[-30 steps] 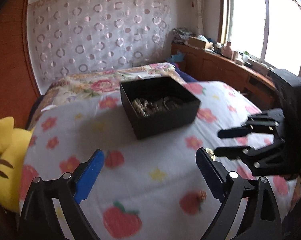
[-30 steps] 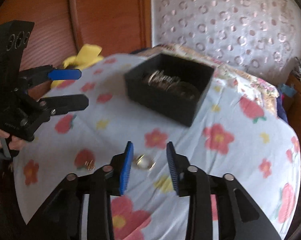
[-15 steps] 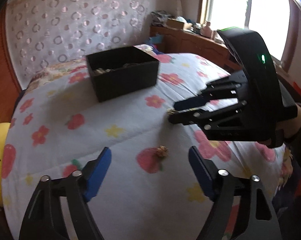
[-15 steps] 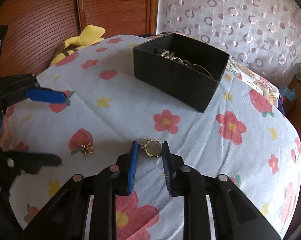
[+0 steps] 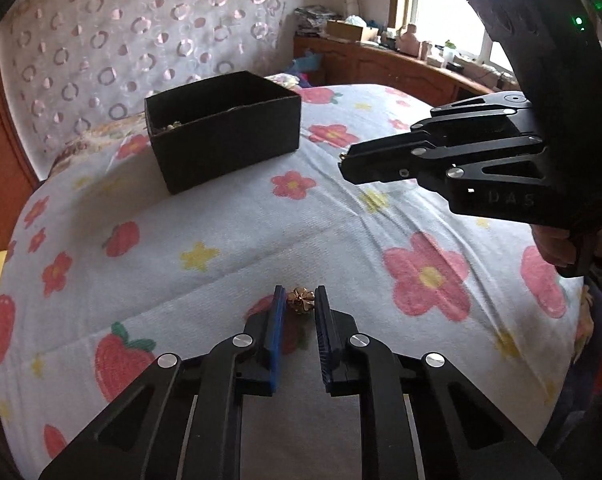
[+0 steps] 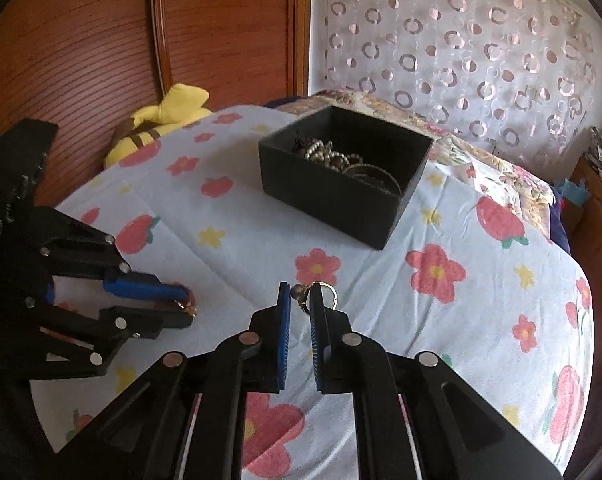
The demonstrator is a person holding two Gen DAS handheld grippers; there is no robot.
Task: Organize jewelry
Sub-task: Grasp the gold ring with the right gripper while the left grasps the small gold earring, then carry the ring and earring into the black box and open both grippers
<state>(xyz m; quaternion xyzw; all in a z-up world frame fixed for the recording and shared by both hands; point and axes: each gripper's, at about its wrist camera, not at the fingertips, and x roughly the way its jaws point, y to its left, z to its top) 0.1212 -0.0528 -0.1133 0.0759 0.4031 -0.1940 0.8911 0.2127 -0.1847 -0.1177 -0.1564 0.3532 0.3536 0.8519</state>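
A black open box (image 5: 221, 128) with several jewelry pieces stands on the flowered bedspread; it also shows in the right wrist view (image 6: 343, 176). My left gripper (image 5: 300, 300) is shut on a small gold flower-shaped earring (image 5: 300, 300) low on the bedspread; this gripper also shows in the right wrist view (image 6: 183, 306). My right gripper (image 6: 301, 296) is shut on a gold ring (image 6: 321, 296) with a dark stone, held above the cloth. It shows from the side in the left wrist view (image 5: 347, 162).
A yellow plush toy (image 6: 161, 120) lies at the bed's left edge by the wooden headboard (image 6: 101, 40). A wooden cabinet (image 5: 401, 64) with clutter runs under the window at the right. A patterned curtain hangs behind the bed.
My left gripper dropped to the earring and closed on it. My right gripper closed on the ring and lifted it off the bedspread.
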